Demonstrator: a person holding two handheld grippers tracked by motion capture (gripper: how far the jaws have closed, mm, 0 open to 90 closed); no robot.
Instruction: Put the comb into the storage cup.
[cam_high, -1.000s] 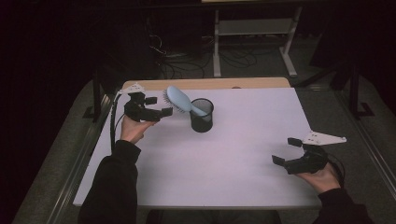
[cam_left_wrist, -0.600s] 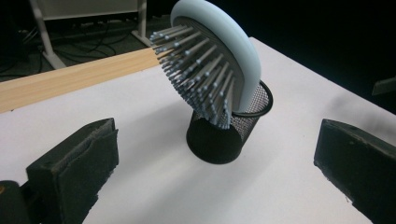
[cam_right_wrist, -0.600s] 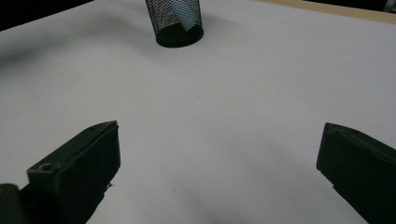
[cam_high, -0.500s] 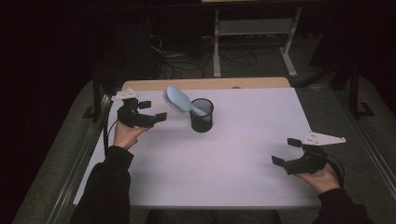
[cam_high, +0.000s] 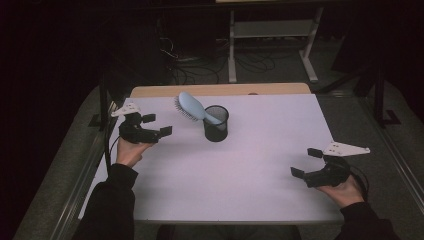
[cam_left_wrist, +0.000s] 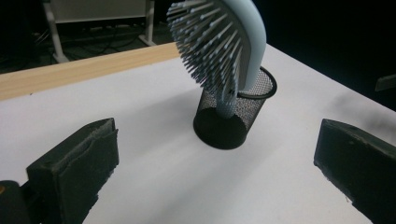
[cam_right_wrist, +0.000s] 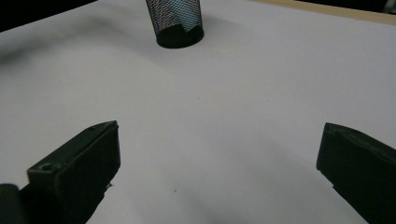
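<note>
Inside the mesh cup (cam_high: 216, 123) leans a pale-blue hairbrush (cam_high: 192, 107)

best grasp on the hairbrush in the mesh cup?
Probably the pale blue plastic hairbrush by its head: the handle sits inside the black wire-mesh cup. The head leans out towards the open left hand-held gripper, so come from that side, clamping its edges.

A white table (cam_high: 250, 170) with a pale wooden strip (cam_high: 220, 90) along its far edge was seen. Behind it, a white metal frame (cam_high: 270, 35) and loose cables (cam_high: 200, 62) were set on dark grey floor (cam_high: 350, 105).
</note>
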